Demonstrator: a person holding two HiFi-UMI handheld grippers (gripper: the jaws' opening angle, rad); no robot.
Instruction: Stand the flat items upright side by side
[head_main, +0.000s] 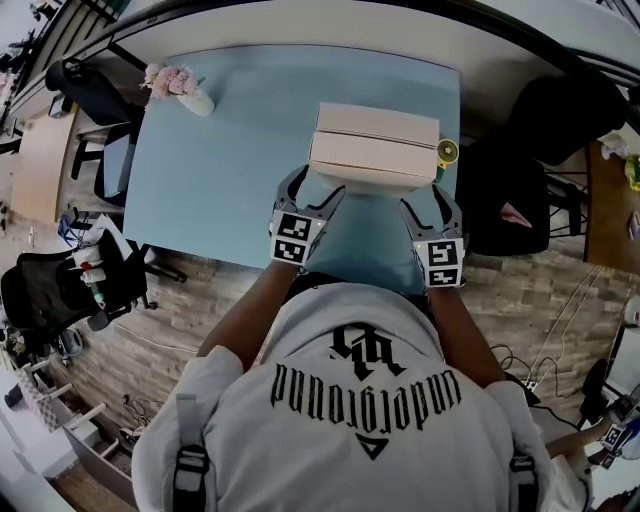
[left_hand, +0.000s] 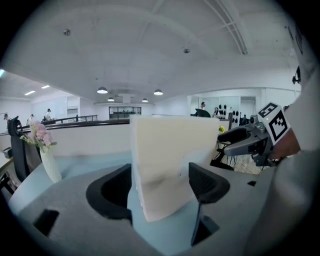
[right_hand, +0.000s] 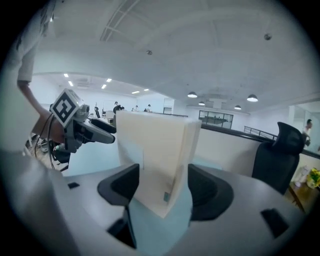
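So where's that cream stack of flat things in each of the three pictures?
Head view: the cream stack sits upper centre, on the table's right half.
Left gripper view: centre, between the left hand-held gripper's jaws.
Right gripper view: centre, between the right hand-held gripper's jaws.
Shared landmark: the blue table beneath it.

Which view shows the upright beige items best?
Head view: it takes in the items whole, from above, standing on the table. Each gripper view shows only one near corner of them, close up.
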